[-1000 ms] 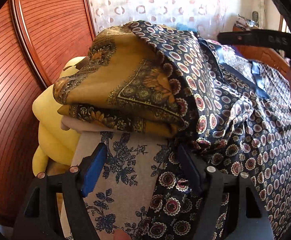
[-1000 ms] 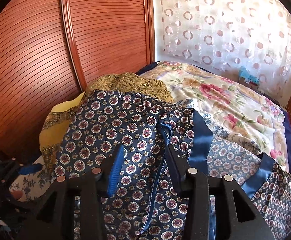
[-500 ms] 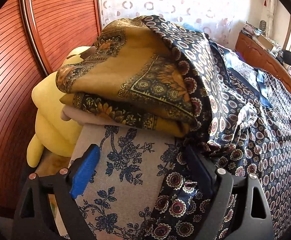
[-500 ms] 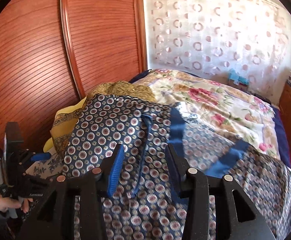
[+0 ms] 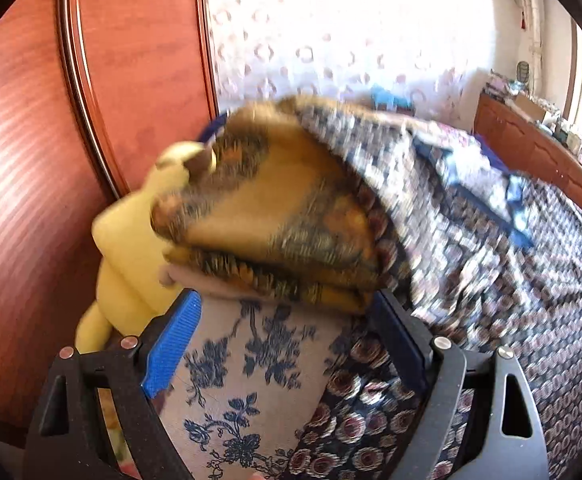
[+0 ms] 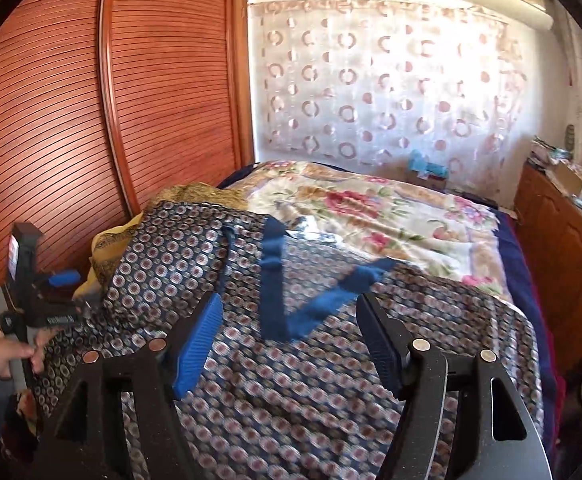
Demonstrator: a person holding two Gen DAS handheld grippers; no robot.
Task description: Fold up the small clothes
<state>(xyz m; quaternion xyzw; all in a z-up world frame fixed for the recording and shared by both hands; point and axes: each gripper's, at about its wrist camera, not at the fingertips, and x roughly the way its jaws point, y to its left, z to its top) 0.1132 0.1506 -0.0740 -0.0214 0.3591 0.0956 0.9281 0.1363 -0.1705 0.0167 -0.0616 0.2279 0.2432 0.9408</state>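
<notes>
Navy patterned garment (image 6: pixel 291 380) spread over bed (image 6: pixel 371 208), left edge draped on folded pile (image 5: pixel 275 240). Left gripper (image 5: pixel 287 344) spread wide, nothing pinched. Right gripper (image 6: pixel 291 344) jaws just opening, nothing pinched, garment below.

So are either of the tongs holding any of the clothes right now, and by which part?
Neither. The right tongs have just been opening and stand clear above the patterned garment; the left tongs are open around the floral cloth without pinching it.
</notes>
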